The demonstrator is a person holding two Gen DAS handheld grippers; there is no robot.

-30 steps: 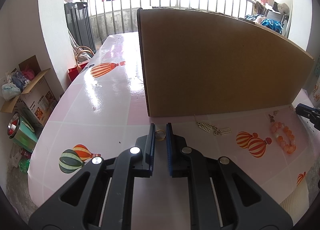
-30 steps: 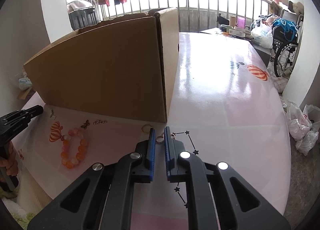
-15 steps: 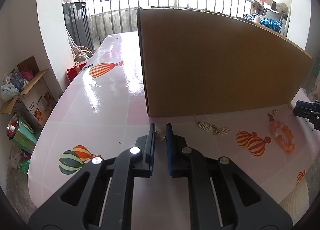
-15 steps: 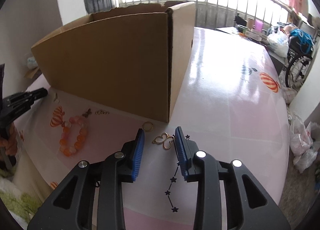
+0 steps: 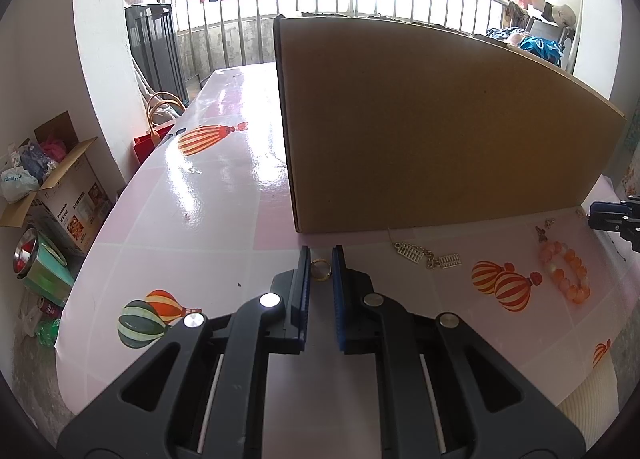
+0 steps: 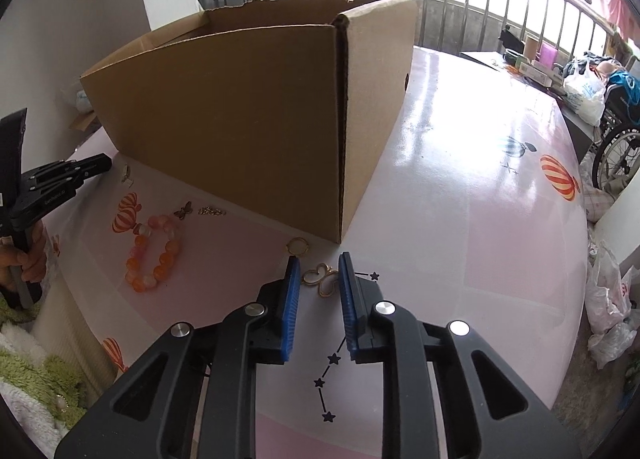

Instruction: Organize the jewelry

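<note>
Jewelry lies loose on the table [image 6: 460, 187] before the cardboard box [image 6: 248, 115]: the left gripper [image 5: 321, 261] apparently pinches a gold ring [image 5: 320, 269], the right gripper [image 6: 319, 273] spread around a butterfly pendant [image 6: 322, 278]; bead bracelet [image 6: 152, 255] and charms [image 5: 428, 259] remain.

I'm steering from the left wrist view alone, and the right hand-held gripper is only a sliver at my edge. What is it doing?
Observer: The right hand-held gripper is open, with its fingers on either side of a gold butterfly-shaped charm lying on the table.
Operator: I see only one wall of the cardboard box. Is it open on top?
Observer: Yes, there is no lid, and its inner walls show from the right wrist view.
Operator: My left hand-held gripper pinches a gold ring. Is anything else near that charm?
Observer: A loose ring lies just beyond the charm, by the box's near corner.
</note>
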